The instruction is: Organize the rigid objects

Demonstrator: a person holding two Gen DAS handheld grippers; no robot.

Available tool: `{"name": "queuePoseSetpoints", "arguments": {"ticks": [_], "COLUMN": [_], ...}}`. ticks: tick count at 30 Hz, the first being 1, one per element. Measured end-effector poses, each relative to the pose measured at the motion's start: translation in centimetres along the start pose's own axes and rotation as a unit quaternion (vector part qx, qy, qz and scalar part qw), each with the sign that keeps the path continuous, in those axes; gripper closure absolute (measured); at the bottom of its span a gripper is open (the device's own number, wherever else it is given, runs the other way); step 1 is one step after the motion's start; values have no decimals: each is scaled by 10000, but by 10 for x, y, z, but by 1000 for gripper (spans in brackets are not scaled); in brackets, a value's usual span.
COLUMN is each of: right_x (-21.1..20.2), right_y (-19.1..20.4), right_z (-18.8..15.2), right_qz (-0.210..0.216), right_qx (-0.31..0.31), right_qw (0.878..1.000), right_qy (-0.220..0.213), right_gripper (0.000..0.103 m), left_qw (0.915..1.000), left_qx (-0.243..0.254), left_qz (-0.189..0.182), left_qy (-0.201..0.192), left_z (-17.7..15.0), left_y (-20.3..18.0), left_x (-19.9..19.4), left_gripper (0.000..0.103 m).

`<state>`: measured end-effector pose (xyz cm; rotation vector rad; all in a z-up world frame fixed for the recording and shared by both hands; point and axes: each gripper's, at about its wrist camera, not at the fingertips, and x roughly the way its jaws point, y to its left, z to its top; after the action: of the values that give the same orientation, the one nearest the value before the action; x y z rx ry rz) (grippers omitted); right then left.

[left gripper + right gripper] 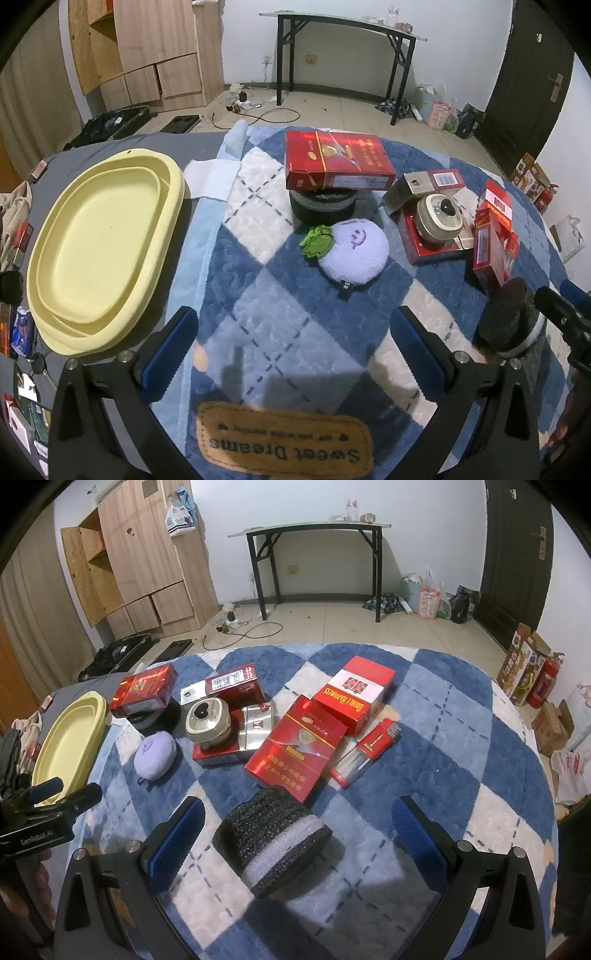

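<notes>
Blue-and-white checked blanket (461,716) covers the work surface; a brown "Sweet Dreams" patch (284,441) sits at its near edge. Yellow oval tray (59,332) lies to the left, off the blanket on grey cloth, nothing in it.

Rigid items cluster at centre to far right of the blanket:
- Red carton (338,160) resting on a dark round base, far centre.
- Flat red pack marked DIAMOND (295,746), centre, with the red-and-white Double Happiness box (354,694) just behind it.
- Round cream clock-like device (208,718) sitting on a red and silver box.
- Black foam cylinder (273,840) with a white band, tipped on its side, nearest.
- Red lighter (380,738) right of the DIAMOND pack.

Purple plush (354,251) with green leaf, left of the clock.

Left gripper (295,354): jaws wide apart over bare blanket, holding nothing. Right gripper (299,840): jaws wide apart, foam cylinder between them, pads clear of it.
</notes>
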<state>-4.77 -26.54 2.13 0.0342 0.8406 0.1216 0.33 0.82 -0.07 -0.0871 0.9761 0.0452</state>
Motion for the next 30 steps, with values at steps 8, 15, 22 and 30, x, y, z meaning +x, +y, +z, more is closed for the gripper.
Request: {"name": "queuePoseSetpoints", "arguments": {"ticks": [8, 15, 22, 30], "right_x": [1, 3, 4, 2], "right_y": [1, 0, 0, -3], "right_z": [0, -1, -1, -1], "right_qz": [17, 23, 31, 62], "right_qx": [-14, 3, 3, 37], "right_qw": [10000, 10000, 10000, 10000], "right_qy": [20, 39, 50, 61], "right_gripper": [0, 0, 0, 0], "left_qw": [9999, 9998, 9999, 9998], "left_qx": [143, 162, 111, 179], "left_qz": [46, 79, 40, 26], "left_qy": [-68, -77, -52, -47], "left_z": [-1, -3, -3, -4], "left_y": [-4, -5, -3, -3], "left_x": [-1, -1, 0, 0], "left_gripper": [0, 0, 0, 0]}}
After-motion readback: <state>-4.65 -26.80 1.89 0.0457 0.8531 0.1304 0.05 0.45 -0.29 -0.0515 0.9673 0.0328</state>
